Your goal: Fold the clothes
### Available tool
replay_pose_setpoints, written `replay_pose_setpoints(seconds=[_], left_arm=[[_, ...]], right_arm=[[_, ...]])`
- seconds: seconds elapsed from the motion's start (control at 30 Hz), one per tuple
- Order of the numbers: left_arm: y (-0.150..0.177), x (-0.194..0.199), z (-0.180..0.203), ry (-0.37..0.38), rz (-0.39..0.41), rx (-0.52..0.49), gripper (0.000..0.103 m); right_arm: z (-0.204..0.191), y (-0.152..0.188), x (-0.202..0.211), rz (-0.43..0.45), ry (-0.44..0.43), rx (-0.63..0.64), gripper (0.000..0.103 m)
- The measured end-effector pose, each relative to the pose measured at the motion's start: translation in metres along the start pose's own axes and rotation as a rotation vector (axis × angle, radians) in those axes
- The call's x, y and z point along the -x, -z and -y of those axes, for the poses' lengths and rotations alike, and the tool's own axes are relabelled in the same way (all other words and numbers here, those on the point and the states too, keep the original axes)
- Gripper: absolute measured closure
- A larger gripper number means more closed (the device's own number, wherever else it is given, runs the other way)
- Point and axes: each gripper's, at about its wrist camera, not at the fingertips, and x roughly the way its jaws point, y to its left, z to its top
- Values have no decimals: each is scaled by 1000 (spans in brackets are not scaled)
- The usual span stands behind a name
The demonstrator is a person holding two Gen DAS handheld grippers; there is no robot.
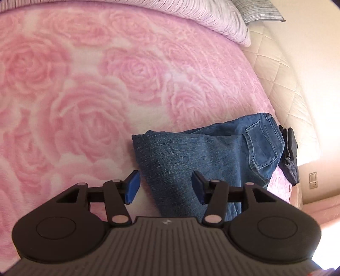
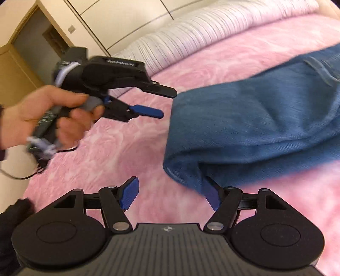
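Underneath everything, a fleecy pink rose-print bed blanket (image 1: 85,85) carries folded blue denim jeans (image 1: 201,152) near its edge. Both black hand-held grippers, left (image 1: 165,187) and right (image 2: 171,194), are spread wide, empty, their 2 ribbed blue pads (image 1: 131,186) apart.

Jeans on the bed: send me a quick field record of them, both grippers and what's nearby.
jeans: blue denim, folded over, back pocket up, lying on the pink rose blanket
left gripper: jaws open, empty, over the folded edge
right gripper: jaws open, right finger partly hidden by the denim edge
dark garment: beside the jeans at the bed's edge
pillows: striped, at the head
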Motion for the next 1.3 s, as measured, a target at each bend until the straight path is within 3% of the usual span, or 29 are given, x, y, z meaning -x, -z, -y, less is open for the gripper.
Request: replay_pose_setpoints(seconds=[0.1,0.2,0.23,0.37,0.43,0.5,0.7,0.73,0.8,0.87,0.97,1.03,1.1,1.23,1.3], left_arm=[[-1,7,3,-10,4,-57,53],[0,12,4,-20,4,-88,51],[0,12,4,-24,2,-94,49],[-2,5,2,6,-33,-69,44],[-3,-2,-4,64,-52,8,42],[-1,-7,-9,120,-51,88,37],[10,-33,-9,265,-75,285,35],[12,-38,-5,280,-77,292,37],[14,-43,4,292,-75,270,61],[12,-43,15,256,-68,219,76],[8,-39,21,189,-71,178,85],[4,-37,25,168,-78,173,85],[1,-35,32,150,-88,164,86],[-6,-34,46,87,-125,175,86],[-9,-32,53,64,-139,180,86]], right_arm=[[5,-1,-24,52,54,-77,39],[5,-2,-32,81,53,-136,71],[6,-2,-32,79,47,-159,76],[28,-1,-22,60,-41,-407,82],[45,-2,-14,62,-136,-572,83],[54,-8,-3,61,-206,-631,84],[67,-20,16,29,-276,-714,85],[68,-20,18,26,-287,-729,85],[70,-19,20,17,-297,-767,85],[72,-17,24,11,-287,-786,84],[66,-15,42,0,-220,-738,62],[52,-16,58,-8,-141,-600,53],[23,-21,74,-13,4,-328,50],[-55,-16,71,43,354,297,19],[-79,-7,57,83,445,520,19]])
